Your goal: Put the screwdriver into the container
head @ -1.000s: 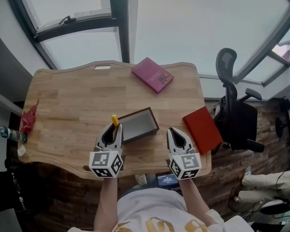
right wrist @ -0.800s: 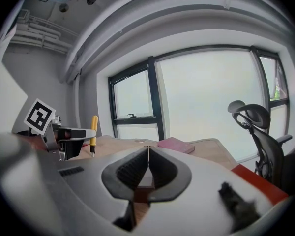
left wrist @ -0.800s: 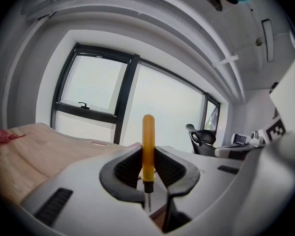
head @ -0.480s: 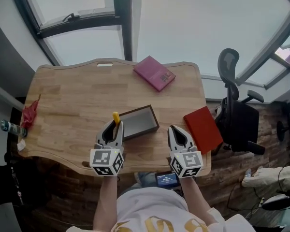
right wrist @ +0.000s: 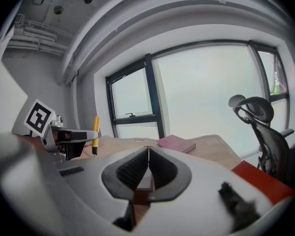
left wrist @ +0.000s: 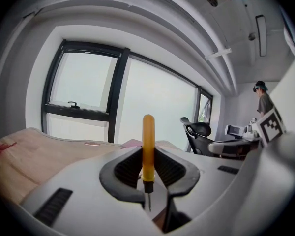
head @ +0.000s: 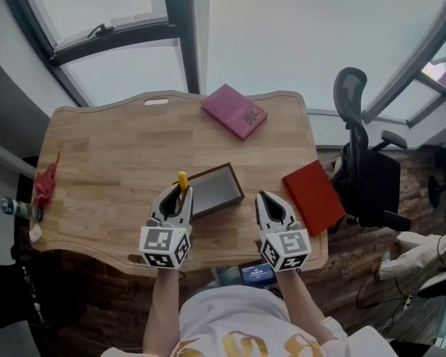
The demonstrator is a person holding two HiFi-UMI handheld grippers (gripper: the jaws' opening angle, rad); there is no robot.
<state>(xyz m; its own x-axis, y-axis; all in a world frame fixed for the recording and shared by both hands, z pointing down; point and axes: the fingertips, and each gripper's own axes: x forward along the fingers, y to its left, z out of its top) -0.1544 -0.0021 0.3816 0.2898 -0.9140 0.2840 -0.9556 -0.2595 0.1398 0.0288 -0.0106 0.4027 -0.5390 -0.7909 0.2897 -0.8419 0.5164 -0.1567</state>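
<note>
- Head view puts your left gripper [head: 177, 193] right at the left end of the container [head: 217, 192], which lies open and empty near the front middle of the table [head: 104, 155].
- Your left gripper is clenched on the screwdriver [left wrist: 148, 149]. The left gripper view shows the yellow handle standing up between the jaws, with the thin metal tip pointing down toward the camera.
- From above, the handle end pokes out past the jaw tips and meets the container's left edge. You cannot tell from here whether it is already over the rim or just beside it.
- Your right gripper [right wrist: 148, 154] has its jaws pressed together with nothing between them. It hangs to the right of the container, apart from it, and plays no part in the hold.
- By my judgement the pickup is done and the carry is nearly done.
- Nothing is in the container yet. You have yet to bring the screwdriver fully over the opening, lower it and let go.
- The handle stands crosswise to the jaws, so you will probably need to tip it to lay it along the container's length.
- The pink book [head: 234, 112] and the red book [head: 313, 197] lie well apart from your path.
</note>
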